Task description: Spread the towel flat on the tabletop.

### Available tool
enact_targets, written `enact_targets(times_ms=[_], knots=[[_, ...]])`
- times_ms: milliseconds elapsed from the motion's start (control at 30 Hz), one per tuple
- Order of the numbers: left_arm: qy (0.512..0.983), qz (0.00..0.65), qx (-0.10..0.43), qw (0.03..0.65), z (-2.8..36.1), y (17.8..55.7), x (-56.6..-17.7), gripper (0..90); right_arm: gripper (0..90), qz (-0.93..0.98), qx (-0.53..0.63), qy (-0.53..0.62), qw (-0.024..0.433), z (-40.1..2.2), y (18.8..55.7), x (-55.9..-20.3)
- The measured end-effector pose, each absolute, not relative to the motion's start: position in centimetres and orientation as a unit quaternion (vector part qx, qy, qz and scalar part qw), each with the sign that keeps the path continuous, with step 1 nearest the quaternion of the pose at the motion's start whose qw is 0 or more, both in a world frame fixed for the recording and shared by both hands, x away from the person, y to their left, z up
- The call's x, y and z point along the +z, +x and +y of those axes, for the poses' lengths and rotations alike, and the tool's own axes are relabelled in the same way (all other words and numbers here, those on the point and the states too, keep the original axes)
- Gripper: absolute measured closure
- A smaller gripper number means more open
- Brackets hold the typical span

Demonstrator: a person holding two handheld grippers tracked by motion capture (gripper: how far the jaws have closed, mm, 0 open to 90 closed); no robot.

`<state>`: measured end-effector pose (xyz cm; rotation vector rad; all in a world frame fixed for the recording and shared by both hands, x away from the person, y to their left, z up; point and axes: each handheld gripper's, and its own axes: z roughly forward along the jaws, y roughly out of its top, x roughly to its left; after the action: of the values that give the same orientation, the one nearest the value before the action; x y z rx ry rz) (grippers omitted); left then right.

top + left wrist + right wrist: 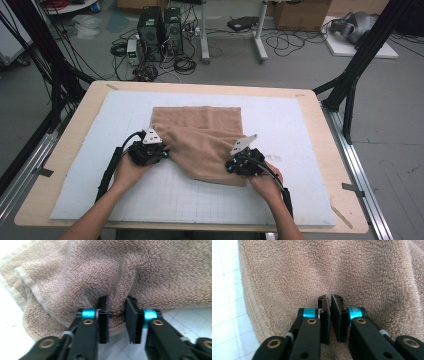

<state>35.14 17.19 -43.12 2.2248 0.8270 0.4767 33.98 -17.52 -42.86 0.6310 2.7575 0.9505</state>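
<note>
Both grippers pinched on towel, fold half made

Could slip free on the left: left gripper (117, 305) nipped on only a thin bunched pleat of the towel (202, 137) near its hem, jaws a little apart with cloth between the pads. Could drag unevenly too, leaving the fold skewed, since the right gripper (329, 298) clamps nearly closed on the cloth well in from the edge while the left bites at the rim. Could also pull the under layer along if lifted low. Lying on the white mat (300, 125) at table middle, far part flat, near part raised and doubled over between the two tools, left gripper (150, 150) at its left edge, right gripper (243, 161) at its near right corner
</note>
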Motion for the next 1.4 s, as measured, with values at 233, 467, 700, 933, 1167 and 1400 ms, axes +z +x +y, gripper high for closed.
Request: enact_targets(times_ms=[233, 467, 700, 933, 1167, 1400], knots=[[0.857, 0.302, 0.175, 0.38, 19.3, 33.2, -40.7, 80.2, 87.5, 0.91, 0.356, 0.194, 0.082, -18.3, 32.8, -41.0], [0.847, 0.278, 0.174, 0.42, 21.3, 31.0, -37.2, 80.3, 87.5, 0.891, 0.399, 0.188, 0.108, -19.6, 31.9, -37.5], [0.834, 0.3, 0.186, 0.423, 20.4, 34.7, -35.8, 80.5, 87.5, 0.878, 0.404, 0.21, 0.148, -20.0, 35.2, -34.9], [0.841, 0.349, 0.17, 0.376, 17.3, 41.1, -39.3, 79.5, 87.5, 0.877, 0.358, 0.29, 0.136, -20.6, 41.3, -38.0], [0.843, 0.371, 0.152, 0.357, 17.3, 42.5, -40.8, 70.8, 83.0, 0.875, 0.346, 0.324, 0.1, -20.5, 43.2, -40.9], [0.822, 0.371, 0.15, 0.406, 19.5, 40.3, -37.7, 62.7, 72.2, 0.858, 0.388, 0.315, 0.115, -21.6, 41.0, -38.1]])
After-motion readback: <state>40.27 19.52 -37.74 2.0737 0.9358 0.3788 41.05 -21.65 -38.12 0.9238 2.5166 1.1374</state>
